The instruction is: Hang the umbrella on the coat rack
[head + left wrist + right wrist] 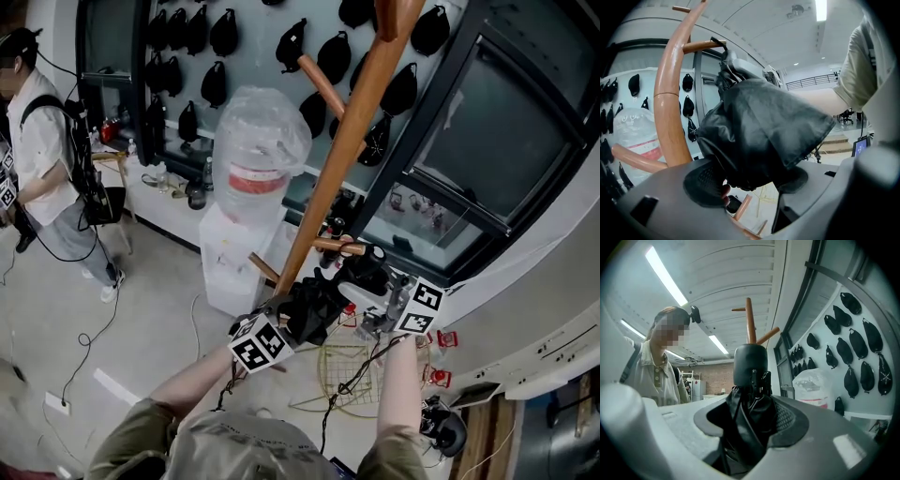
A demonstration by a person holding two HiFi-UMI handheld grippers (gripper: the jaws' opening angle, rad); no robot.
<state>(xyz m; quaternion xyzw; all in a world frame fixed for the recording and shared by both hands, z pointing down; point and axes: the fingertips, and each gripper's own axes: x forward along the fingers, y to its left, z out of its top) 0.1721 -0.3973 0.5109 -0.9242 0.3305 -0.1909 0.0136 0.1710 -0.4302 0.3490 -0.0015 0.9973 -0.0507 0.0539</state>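
Note:
A folded black umbrella (317, 305) hangs between my two grippers, close against the slanted wooden coat rack (347, 141). My left gripper (286, 323) is shut on the bunched canopy (759, 131). My right gripper (366, 295) is shut on the fabric (750, 427) just below the black handle (750, 363), which points up toward the rack's top pegs (751, 322). In the left gripper view the rack's pole (670, 108) curves past on the left. A thin black strap at the umbrella's end lies by a short peg (701, 46); whether it is over the peg I cannot tell.
A water dispenser with a clear bottle (261, 150) stands just left of the rack. A person (42, 159) stands at the far left. Black bags (197, 37) hang on the wall behind. A wire basket (347, 375) sits on the floor below my arms.

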